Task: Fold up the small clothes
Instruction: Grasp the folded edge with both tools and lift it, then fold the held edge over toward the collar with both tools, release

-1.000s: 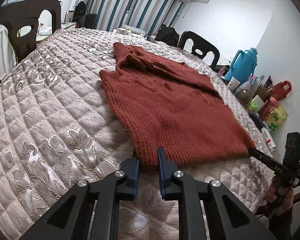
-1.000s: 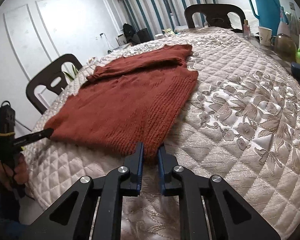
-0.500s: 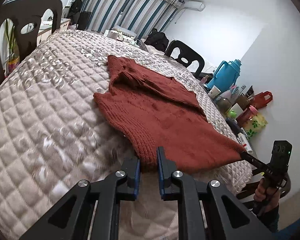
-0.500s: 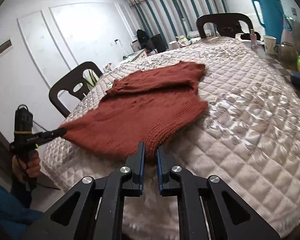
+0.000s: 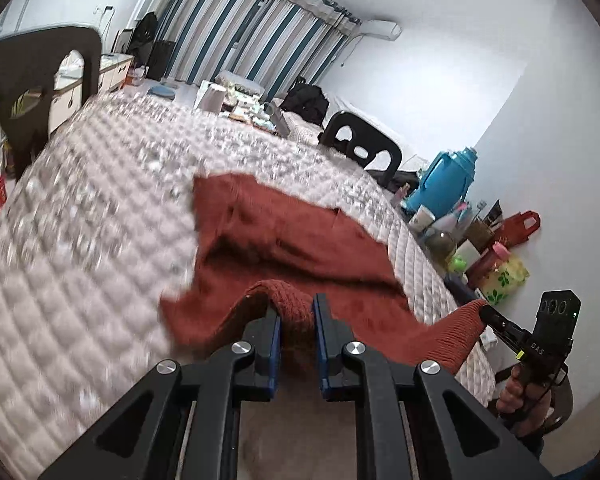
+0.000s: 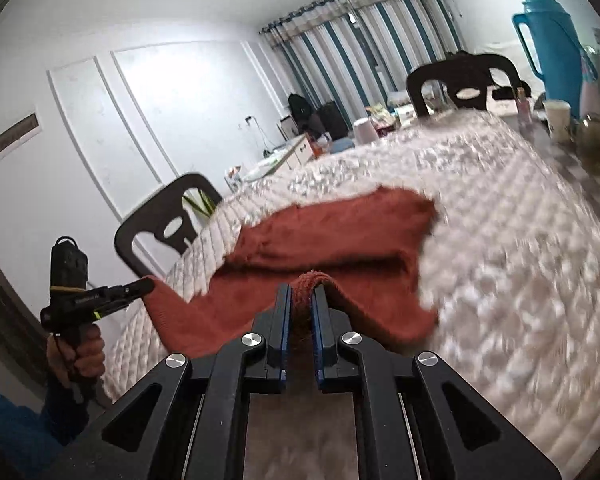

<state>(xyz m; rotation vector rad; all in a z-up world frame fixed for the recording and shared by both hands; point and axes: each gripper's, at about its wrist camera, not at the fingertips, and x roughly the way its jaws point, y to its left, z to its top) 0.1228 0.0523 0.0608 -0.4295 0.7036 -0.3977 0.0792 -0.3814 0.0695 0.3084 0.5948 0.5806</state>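
Rust-red knitted sweater (image 5: 284, 240) is seen in the left wrist view with its near hem raised off the quilted beige table cover (image 5: 80, 240), while its far part lies on the cover. A bunched hem corner is clamped between the narrow blue-padded jaws of the left gripper (image 5: 296, 316). Further right, the other hem corner is pinched by the black right gripper (image 5: 488, 312), held in a hand (image 5: 524, 392) beyond the table edge. The hem sags between the two holds, so it is judged that both corners are taken in order that the lower half can be carried over the upper half in one even fold. A blue thermos jug (image 5: 444, 180) and small bottles are crowded at the far right of the table, well apart from the sweater.

In the right wrist view, a fold of the same hem is squeezed tightly in the nearly closed right gripper (image 6: 300, 300). The left gripper (image 6: 140, 286) is seen at the left, closed on the opposite corner. The sweater (image 6: 332, 232) is draped from the two holds down to the cover (image 6: 500, 240), where the blurred folded sleeves rest.
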